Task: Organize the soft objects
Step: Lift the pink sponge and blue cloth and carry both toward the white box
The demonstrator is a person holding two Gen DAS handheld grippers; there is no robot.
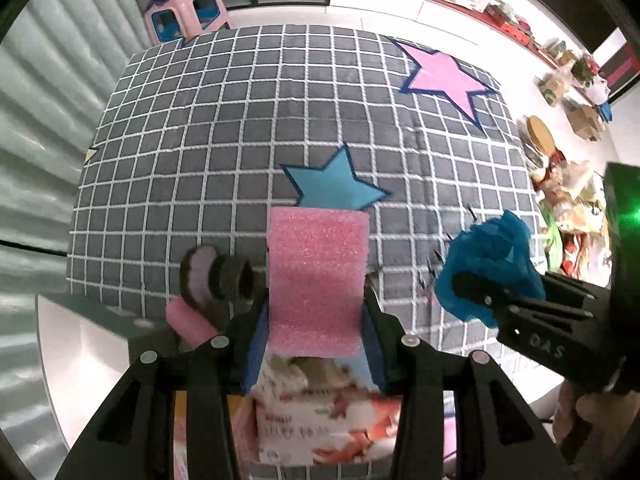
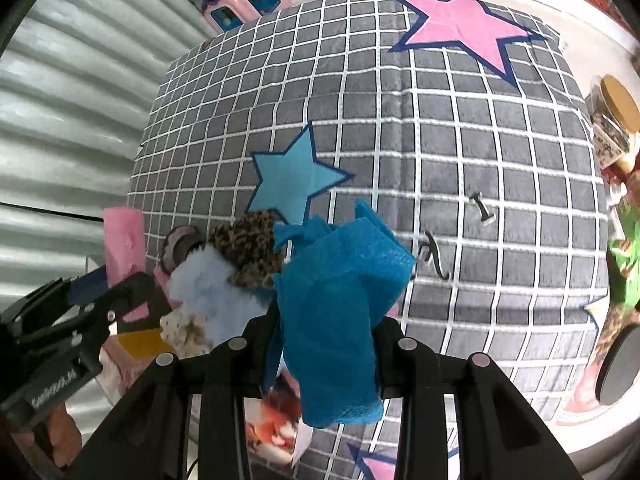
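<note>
Pink foam block [image 1: 318,280] stands upright between the two fingers of the left tool [image 1: 316,320], which is clenched on its lower part; the blue pads press against its sides. Below it lies a printed box [image 1: 316,420] with red and white pictures, blurred in the left wrist view. Just left of the block sit a dark ring-shaped piece [image 1: 232,278] and a small pink foam roll [image 1: 190,322].

Blue mesh cloth [image 2: 340,304], bunched and folded, is gripped by the right tool [image 2: 324,344], which grasps it near the middle, so that the cloth rises above the fingers and hangs below them. In the left wrist view the same cloth [image 1: 492,264] shows at the tip of the right tool [image 1: 472,284], held above the grey checked mat [image 1: 240,140].

Beside the cloth in the right wrist view lie a leopard-print soft piece [image 2: 250,252], a pale blue fluffy item [image 2: 208,292] and a cream knitted piece [image 2: 186,330], close together near the mat's edge. The mat bears a blue star [image 2: 292,176] and a pink star [image 2: 468,28].
</note>
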